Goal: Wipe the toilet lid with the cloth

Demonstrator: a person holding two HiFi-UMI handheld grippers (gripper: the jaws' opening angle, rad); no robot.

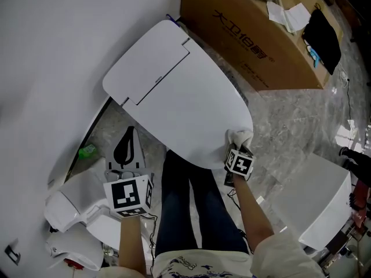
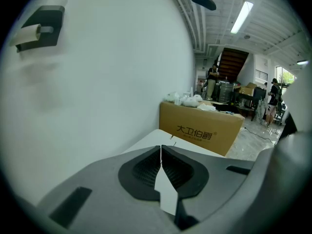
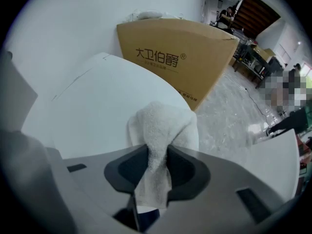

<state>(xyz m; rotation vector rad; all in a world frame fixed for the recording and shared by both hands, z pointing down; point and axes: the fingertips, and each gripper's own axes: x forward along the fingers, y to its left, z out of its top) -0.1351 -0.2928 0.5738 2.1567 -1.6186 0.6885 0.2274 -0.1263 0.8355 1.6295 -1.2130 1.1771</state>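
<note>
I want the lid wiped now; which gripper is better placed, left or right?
Probably right. The right gripper is shut on the cloth at the toilet lid's front edge; the left gripper is shut on nothing, held off the lid.

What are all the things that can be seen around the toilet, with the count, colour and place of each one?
toilet lid: one, white, down, in the centre by the wall
cloth: one, white, at the lid's front edge
cardboard box: one, brown, on the floor beyond the toilet
black bag: one, at the box's far end
paper holder: one, dark, on the wall
green object: one, small, on the floor left of the toilet
legs: two, in dark trousers, in front of the toilet
left gripper: one, grey, jaws together and empty, left of the lid
right gripper: one, grey, jaws shut on the cloth
</note>
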